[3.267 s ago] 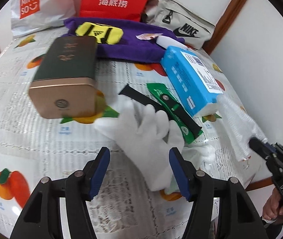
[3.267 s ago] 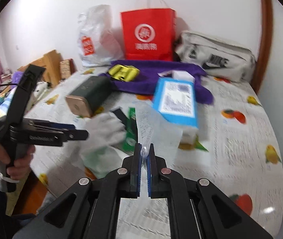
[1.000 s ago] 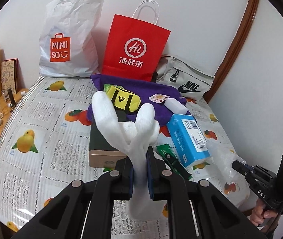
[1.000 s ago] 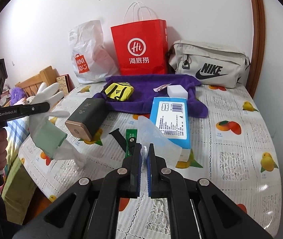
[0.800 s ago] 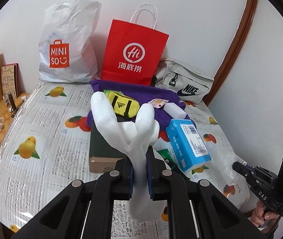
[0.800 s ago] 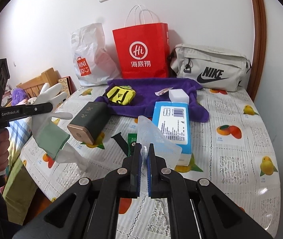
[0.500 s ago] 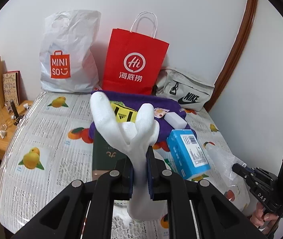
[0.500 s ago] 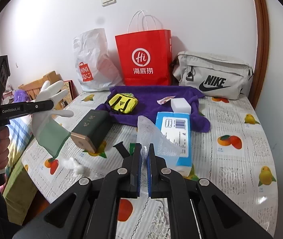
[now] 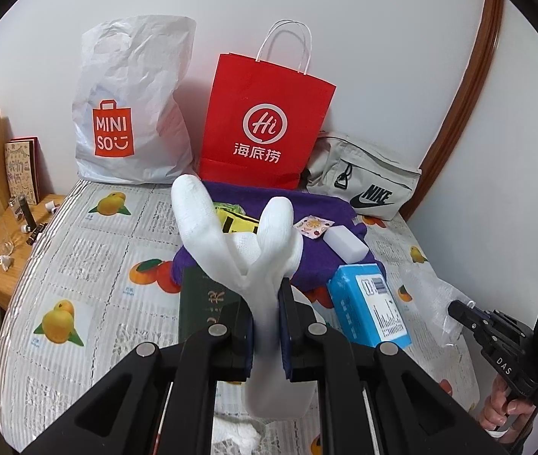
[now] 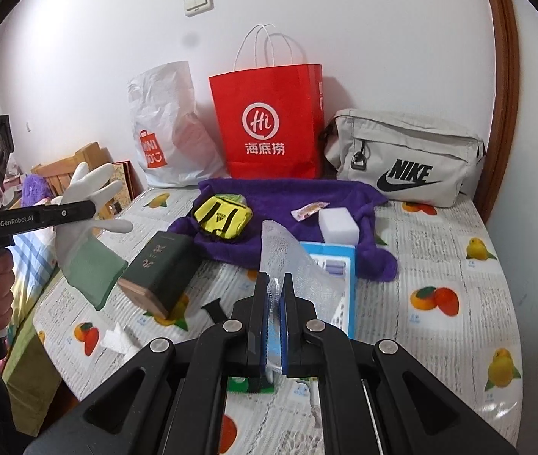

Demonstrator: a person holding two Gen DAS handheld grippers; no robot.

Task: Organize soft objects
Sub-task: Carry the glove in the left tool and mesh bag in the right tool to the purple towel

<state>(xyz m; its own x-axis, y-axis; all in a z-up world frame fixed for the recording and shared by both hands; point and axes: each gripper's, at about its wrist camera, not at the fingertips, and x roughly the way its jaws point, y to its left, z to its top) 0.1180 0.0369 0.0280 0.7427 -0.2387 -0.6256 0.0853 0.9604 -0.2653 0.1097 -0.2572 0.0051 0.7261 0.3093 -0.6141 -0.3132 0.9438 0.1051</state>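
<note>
The left gripper (image 9: pixel 267 322) was clamped tight on a white glove (image 9: pixel 238 242), held up off the bed (image 9: pixel 90 265) w/ its fingers splayed above the jaws and its green cuff hanging below, as seen in the right view; probably lifted clear so it could be carried w/o dragging. The right gripper (image 10: pixel 275 322) was closed on a clear plastic bag (image 10: pixel 291 261), pinched at one edge so the rest stood up ahead of the jaws, prob. kept ready to take the glove. Both were held apart, at the near edge of the bed. The rest was placed relative to the red bag (image 10: pixel 269 129) at the back wall: white Miniso bag (image 9: pixel 132 113) to its left, grey Nike pouch (image 10: pixel 409 167) to its right, purple towel (image 10: pixel 291 197) just in front w/ a yellow pouch (image 10: pixel 221 218) and white block (image 10: pixel 339 227) resting on it. Nearer still, a dark green box (image 10: pixel 162 269) and a blue box (image 9: pixel 369 307) were lying flat on the bed. A crumpled tissue (image 10: pixel 117 341) was left near the bed's front-left edge. Whether the bag's mouth was open could not be told.
</note>
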